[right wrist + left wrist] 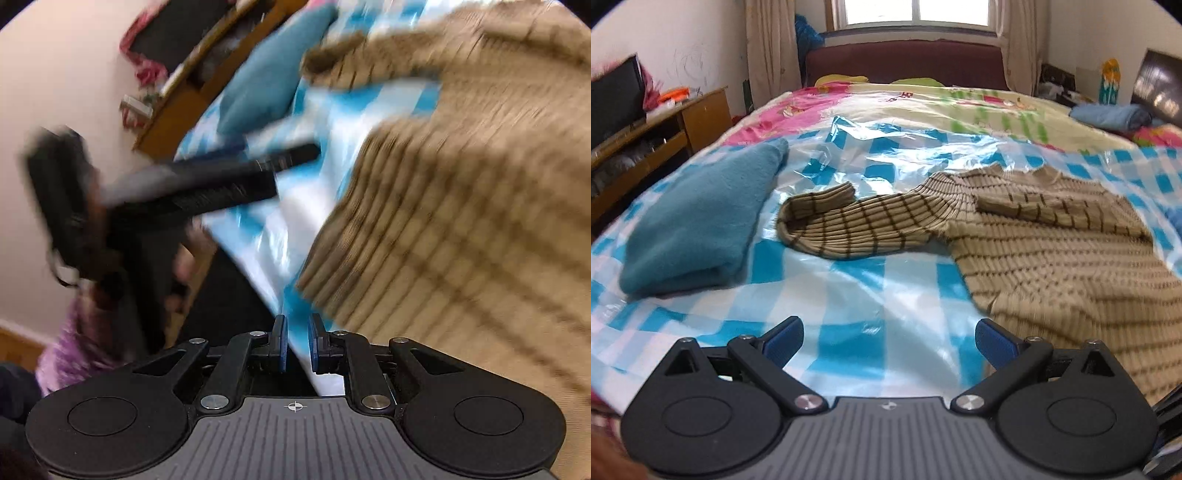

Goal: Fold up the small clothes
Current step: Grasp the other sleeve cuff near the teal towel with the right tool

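A tan ribbed sweater with dark checks (1052,251) lies spread on a blue-and-white checked plastic sheet (857,288) on the bed. Its left sleeve (849,225) stretches left with the cuff folded back. My left gripper (888,338) is open and empty above the sheet, just left of the sweater's hem. In the blurred, tilted right wrist view the sweater (461,203) fills the right side. My right gripper (297,341) has its jaws close together with a narrow gap, empty, near the sheet's edge (295,236). The left gripper's body (207,181) shows there.
A folded teal garment (698,229) lies on the sheet at left, also in the right wrist view (266,81). A wooden desk (657,125) stands left of the bed. A blue bundle (1108,114) lies far right. The headboard (905,62) and window are behind.
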